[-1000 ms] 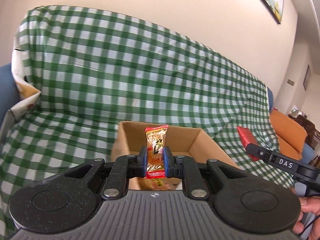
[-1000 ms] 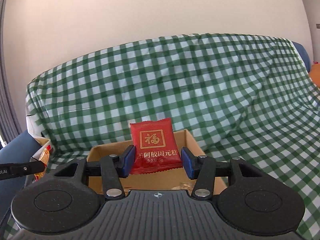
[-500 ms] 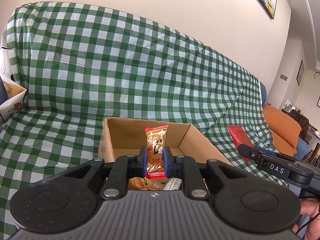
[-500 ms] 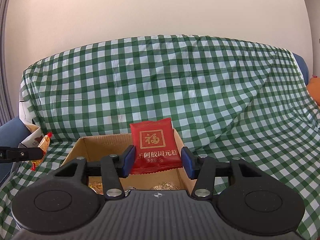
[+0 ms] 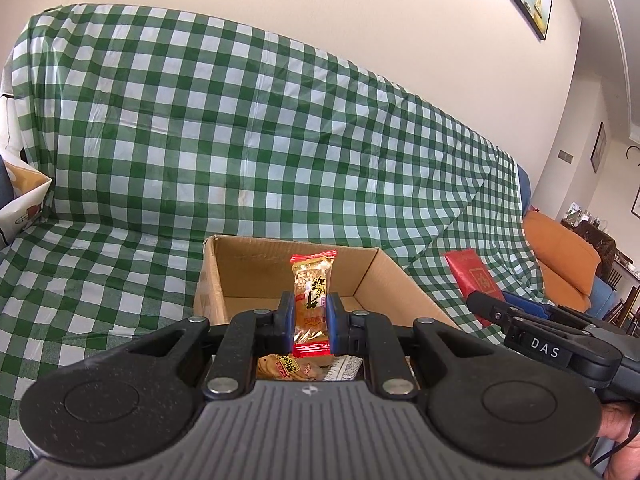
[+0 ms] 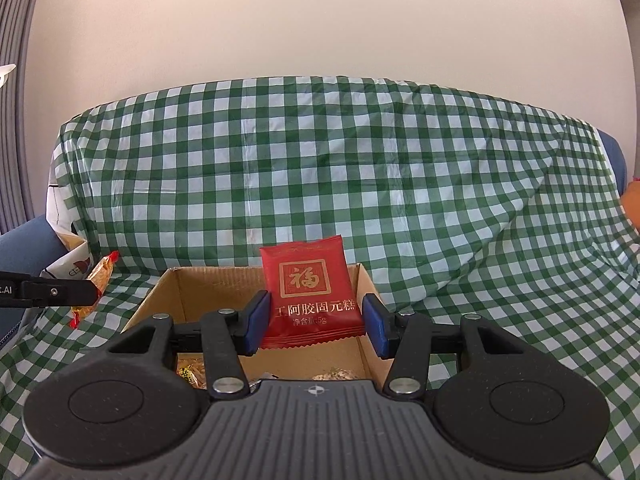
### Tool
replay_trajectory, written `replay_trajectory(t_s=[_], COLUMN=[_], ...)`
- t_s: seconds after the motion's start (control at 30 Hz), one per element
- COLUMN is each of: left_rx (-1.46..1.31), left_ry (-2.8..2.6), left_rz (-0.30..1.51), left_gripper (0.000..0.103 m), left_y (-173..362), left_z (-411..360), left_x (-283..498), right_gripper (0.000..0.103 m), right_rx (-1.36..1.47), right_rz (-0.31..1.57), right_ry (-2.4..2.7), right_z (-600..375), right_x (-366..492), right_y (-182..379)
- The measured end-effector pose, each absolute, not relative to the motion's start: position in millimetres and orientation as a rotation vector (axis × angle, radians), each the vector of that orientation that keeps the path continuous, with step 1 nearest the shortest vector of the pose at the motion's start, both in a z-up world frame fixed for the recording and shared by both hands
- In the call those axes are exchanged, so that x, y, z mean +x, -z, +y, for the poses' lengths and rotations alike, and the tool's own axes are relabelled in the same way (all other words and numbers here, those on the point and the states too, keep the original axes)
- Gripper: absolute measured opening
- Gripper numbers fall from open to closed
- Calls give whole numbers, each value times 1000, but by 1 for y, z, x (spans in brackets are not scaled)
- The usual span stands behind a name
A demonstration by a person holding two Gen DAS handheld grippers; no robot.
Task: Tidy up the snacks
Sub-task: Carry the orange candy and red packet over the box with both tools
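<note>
My left gripper point(image 5: 310, 320) is shut on a narrow golden snack bar with red ends point(image 5: 311, 296), held upright over the near edge of an open cardboard box point(image 5: 236, 276). My right gripper point(image 6: 314, 322) is shut on a flat red snack packet with gold characters point(image 6: 310, 292), held upright over the same box point(image 6: 176, 292). Several wrapped snacks point(image 5: 280, 366) lie on the box floor. The right gripper and its red packet point(image 5: 472, 280) show at the right of the left wrist view; the left gripper's bar point(image 6: 94, 284) shows at the left of the right wrist view.
The box stands on a sofa under a green-and-white checked cloth point(image 5: 200, 140). A white printed bag point(image 6: 66, 248) sits at the sofa's left end. An orange cushion point(image 5: 560, 256) lies at the right. A bare wall rises behind.
Both grippers have moved closer to the box and a little higher over it, so more of its floor and the snacks inside now show. Both still grip their packets.
</note>
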State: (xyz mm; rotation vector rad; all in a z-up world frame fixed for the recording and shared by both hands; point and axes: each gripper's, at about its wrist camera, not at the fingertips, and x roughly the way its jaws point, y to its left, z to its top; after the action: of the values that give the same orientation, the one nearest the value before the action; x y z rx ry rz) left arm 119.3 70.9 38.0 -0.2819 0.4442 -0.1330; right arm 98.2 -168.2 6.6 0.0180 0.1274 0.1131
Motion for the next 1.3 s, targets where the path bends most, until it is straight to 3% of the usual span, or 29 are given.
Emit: replay_trajectory(t_s=[1.3], left_rx=[-272], left_ry=[150], left_rz=[439], left_gripper=[17], left_y=[-41], left_z=[64], left_x=[119], right_gripper=[52], right_rx=[1], right_rz=[134], right_ry=[-114], right_z=[-166], right_x=[97], right_y=[-5])
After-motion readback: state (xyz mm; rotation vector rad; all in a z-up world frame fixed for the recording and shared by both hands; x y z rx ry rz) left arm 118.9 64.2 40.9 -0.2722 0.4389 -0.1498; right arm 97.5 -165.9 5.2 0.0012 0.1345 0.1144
